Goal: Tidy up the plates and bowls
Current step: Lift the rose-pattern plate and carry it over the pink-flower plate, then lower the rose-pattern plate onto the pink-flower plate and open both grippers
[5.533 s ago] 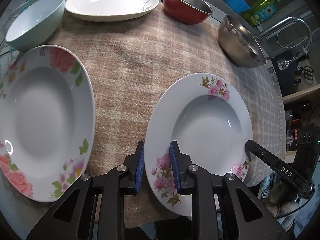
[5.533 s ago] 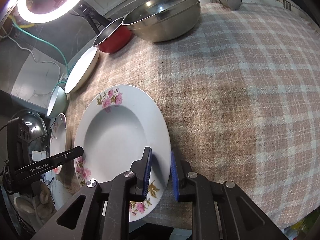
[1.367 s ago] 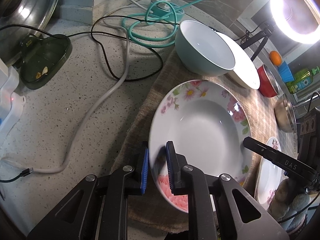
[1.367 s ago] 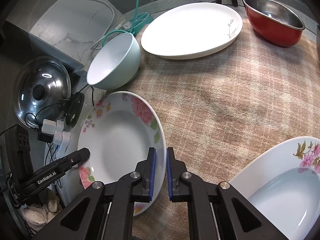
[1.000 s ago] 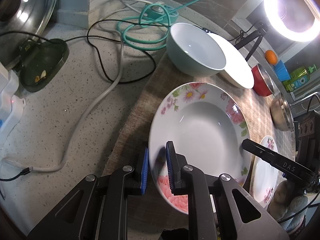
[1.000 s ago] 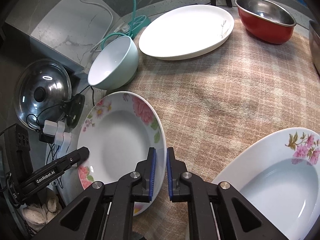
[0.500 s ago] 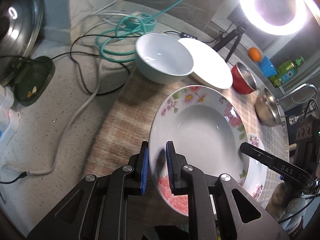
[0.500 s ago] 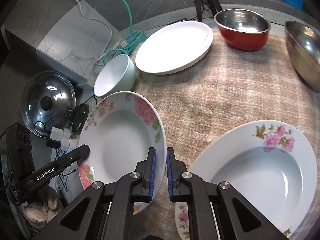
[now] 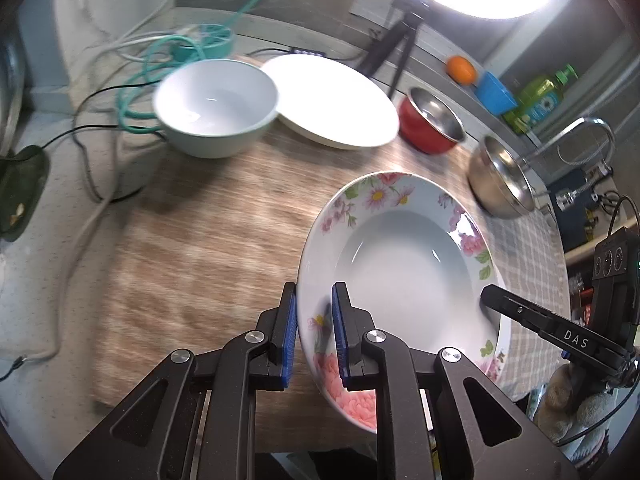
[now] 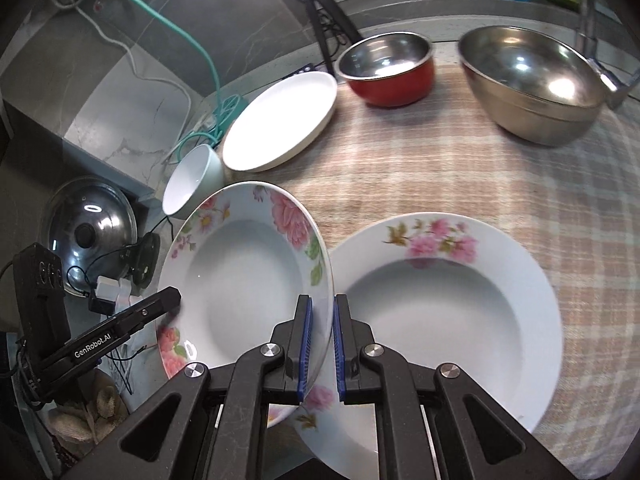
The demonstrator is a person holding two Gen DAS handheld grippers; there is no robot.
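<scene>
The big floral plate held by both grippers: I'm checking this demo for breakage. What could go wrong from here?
The floral plate is clamped only at opposite rim edges by the left gripper and right gripper, so it might slip. Carried tilted, its edge could clip the second floral plate on the cloth.

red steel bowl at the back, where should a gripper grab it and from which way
Grip the red steel bowl by its thin upright rim, coming from above, one finger inside and one outside. It stands upright, open and empty, and its rounded wall looks too wide to span. The near rim looks freest: the white oval plate sits to its left, the large steel bowl to its right.
</scene>
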